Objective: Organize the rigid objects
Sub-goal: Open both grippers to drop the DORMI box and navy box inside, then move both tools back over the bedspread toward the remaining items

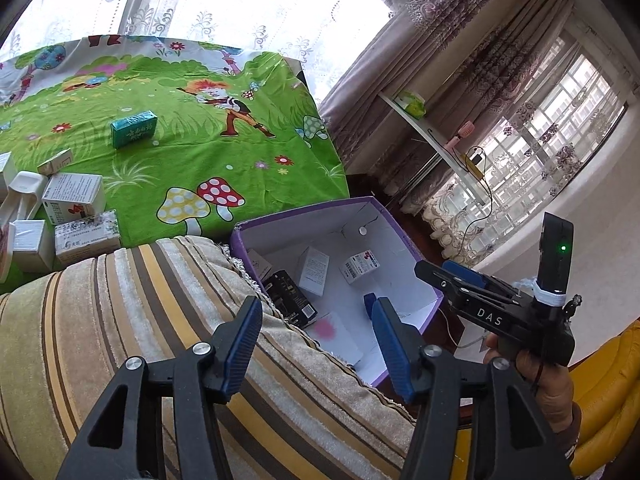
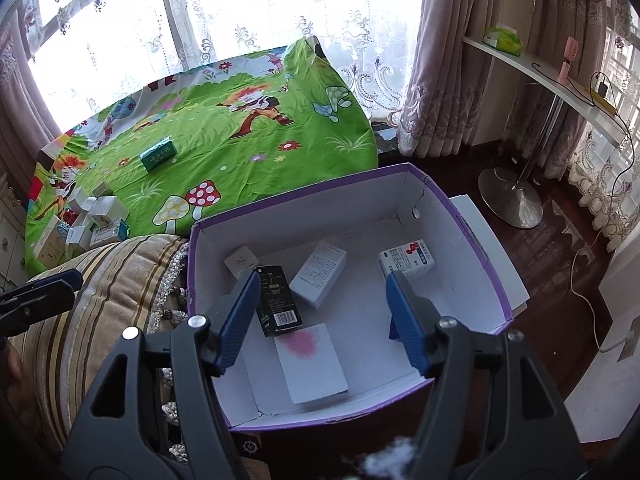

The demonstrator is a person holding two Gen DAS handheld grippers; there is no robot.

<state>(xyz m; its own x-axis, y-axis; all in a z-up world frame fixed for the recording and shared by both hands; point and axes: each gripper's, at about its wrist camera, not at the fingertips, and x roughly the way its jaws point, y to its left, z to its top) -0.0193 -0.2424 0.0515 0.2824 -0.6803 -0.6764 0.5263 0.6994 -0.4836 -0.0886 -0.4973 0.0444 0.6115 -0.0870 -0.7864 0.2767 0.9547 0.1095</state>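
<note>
A purple box (image 2: 472, 240) with a white inside stands on the floor beside a striped cushion (image 2: 116, 280). In it lie a black carton (image 2: 276, 300), a white carton with a pink stain (image 2: 312, 360), a plain white carton (image 2: 320, 276), a white carton with red and blue print (image 2: 408, 260) and a small pale one (image 2: 240, 260). My right gripper (image 2: 322, 320) hangs open above the box with nothing between its fingers. My left gripper (image 1: 316, 340) is open and empty over the cushion at the box's near corner (image 1: 240, 236).
A table under a green cartoon cloth (image 1: 240, 160) carries a teal carton (image 1: 133, 128) and a cluster of several white cartons (image 1: 74, 196) at its left edge. Curtains, a white shelf (image 2: 520, 60) on a metal stand and a cable on the dark floor lie to the right.
</note>
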